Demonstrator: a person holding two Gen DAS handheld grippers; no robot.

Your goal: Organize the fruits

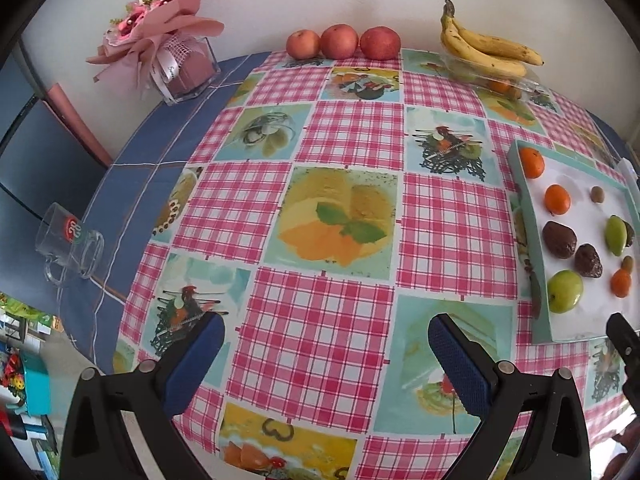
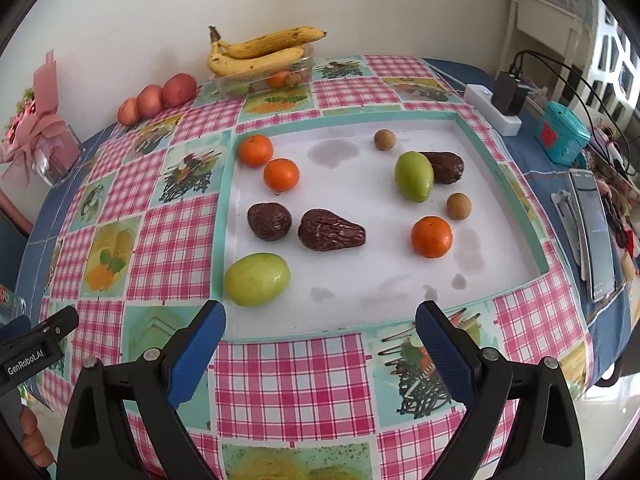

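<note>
So the fruit is mostly in a shallow teal-rimmed tray [image 2: 224, 216] with a white floor, on the right part of the table. Inside it's a mixed scatter: two tangerines [image 2: 256, 150] touching at the far left corner, a third tangerine [image 2: 431, 237] alone toward the right, two wrinkly dark brown fruits [image 2: 331, 235] side by side in the middle, and another dark one [image 2: 444, 167] tucked behind a green fruit [image 2: 414, 176]. A second green fruit [image 2: 257, 279] sits against the near left wall, and two small round tan ones [image 2: 459, 206], longans maybe, are well apart. Kinds are only partly grouped, so my guess is sorting is either pending or halfway; can't say which.

The white floor has a few faint greyish blotches, damp marks or stains, hard to tell.

Further back, bananas [image 2: 260, 54] rest on top of a clear plastic container [image 2: 240, 82] with a few small fruits inside, and three apples [image 1: 342, 41] line up along the wall, looks deliberate.

Both tools hover empty: the right gripper [image 2: 320, 328] is spread wide at the tray's near edge, facing the fruit, and the left gripper [image 1: 326, 340] is spread wide too, over bare checkered tablecloth [image 1: 352, 132] beside the tray. A flower bouquet [image 1: 156, 28] and a tipped glass mug [image 1: 70, 246] sit off left.
</note>
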